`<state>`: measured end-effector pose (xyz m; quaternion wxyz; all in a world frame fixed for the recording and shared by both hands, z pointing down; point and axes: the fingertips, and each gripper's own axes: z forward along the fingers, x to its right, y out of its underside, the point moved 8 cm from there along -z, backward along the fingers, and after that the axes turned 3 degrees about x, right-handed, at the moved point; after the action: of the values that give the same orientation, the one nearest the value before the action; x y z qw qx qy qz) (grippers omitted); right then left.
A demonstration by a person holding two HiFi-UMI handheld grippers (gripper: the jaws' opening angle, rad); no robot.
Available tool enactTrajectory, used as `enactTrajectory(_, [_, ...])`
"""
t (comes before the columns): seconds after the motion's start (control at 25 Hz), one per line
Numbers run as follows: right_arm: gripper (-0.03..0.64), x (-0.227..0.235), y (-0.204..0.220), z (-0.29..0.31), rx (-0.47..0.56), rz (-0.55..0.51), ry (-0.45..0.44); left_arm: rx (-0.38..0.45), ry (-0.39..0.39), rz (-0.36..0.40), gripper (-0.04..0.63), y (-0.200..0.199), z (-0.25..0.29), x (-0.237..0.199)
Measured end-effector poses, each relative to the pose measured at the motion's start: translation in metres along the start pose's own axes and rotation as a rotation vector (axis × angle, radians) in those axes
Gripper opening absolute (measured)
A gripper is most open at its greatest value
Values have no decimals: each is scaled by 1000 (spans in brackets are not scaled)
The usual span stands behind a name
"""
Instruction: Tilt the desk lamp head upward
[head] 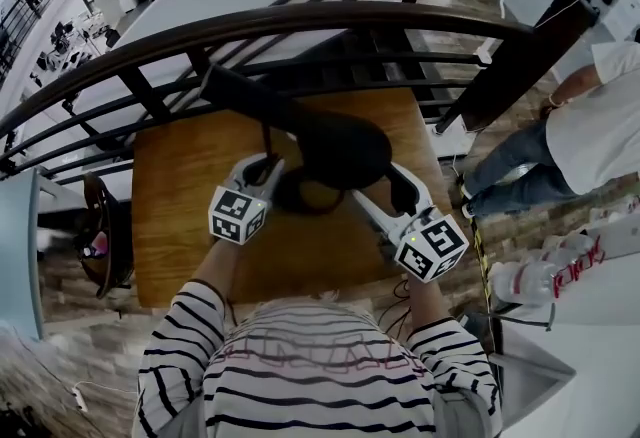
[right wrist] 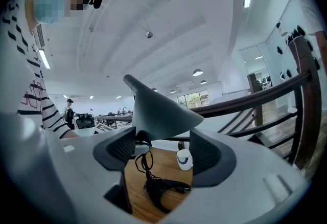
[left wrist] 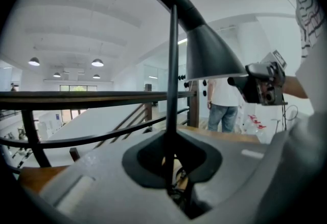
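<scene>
The black desk lamp stands on a wooden table (head: 190, 176). Its cone-shaped head (head: 340, 148) hangs from a slanted arm. My left gripper (head: 268, 166) is shut on the lamp's thin upright stem (left wrist: 172, 90), which runs straight through the narrow gap of the gripper (left wrist: 171, 159). My right gripper (head: 385, 191) is at the right rim of the lamp head, jaws wide apart. In the right gripper view the lamp head (right wrist: 156, 110) sits just above and beyond the gap of the gripper (right wrist: 162, 141). The left gripper view shows the right gripper (left wrist: 260, 85) against the rim of the lamp head (left wrist: 207, 54).
A dark curved railing (head: 250, 26) runs right behind the table. A coiled black cord (right wrist: 158, 187) and a small white cup (right wrist: 184, 159) lie on the tabletop under the lamp. A person (head: 590, 126) stands to the right, beyond the table.
</scene>
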<state>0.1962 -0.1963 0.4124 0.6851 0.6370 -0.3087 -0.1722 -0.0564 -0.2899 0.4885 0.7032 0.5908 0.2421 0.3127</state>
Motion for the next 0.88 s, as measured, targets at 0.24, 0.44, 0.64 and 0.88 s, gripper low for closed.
enactTrajectory(0.24, [308, 4, -27, -13, 43, -29, 13, -9, -1, 0, 40, 0, 0, 1])
enactTrajectory(0.44, [307, 3, -54, -21, 47, -79, 10, -16, -2, -1, 40, 0, -2, 1])
enactTrajectory(0.64, [303, 1, -78, -26, 49, -131, 8, -22, -4, 0, 38, 1, -3, 1])
enactTrajectory(0.88, [299, -4, -113, -31, 55, -191, 12, -30, -5, 8, 37, 0, -4, 2])
